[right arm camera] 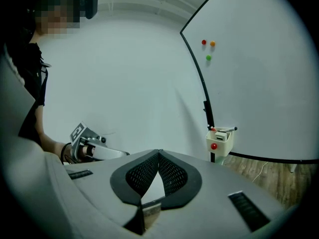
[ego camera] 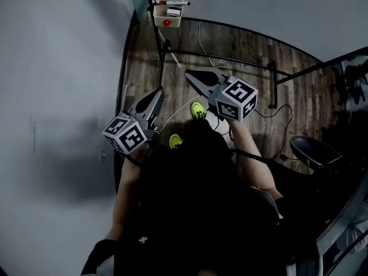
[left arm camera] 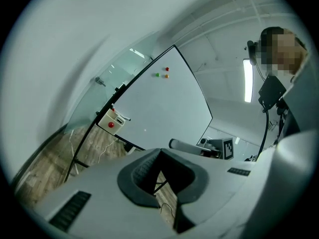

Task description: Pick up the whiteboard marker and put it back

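The whiteboard marker [ego camera: 172, 3] lies across the top of a small cream holder [ego camera: 167, 16] with a red dot, fixed at the whiteboard's [ego camera: 259, 4] lower corner. In the right gripper view the marker [right arm camera: 227, 129] and holder [right arm camera: 220, 141] stand ahead to the right. The left gripper view has the holder [left arm camera: 110, 121] far off to the left. Both grippers are held out over the floor, well short of the holder. My left gripper [ego camera: 159, 92] and my right gripper [ego camera: 188, 73] are shut with nothing between their jaws.
The whiteboard's black stand [ego camera: 230, 59] and loose cables [ego camera: 210, 59] cross the wooden floor [ego camera: 299, 91]. A grey wall [ego camera: 57, 96] runs along the left. A dark chair [ego camera: 313, 151] stands at the right. Coloured magnets [right arm camera: 208, 58] sit on the whiteboard.
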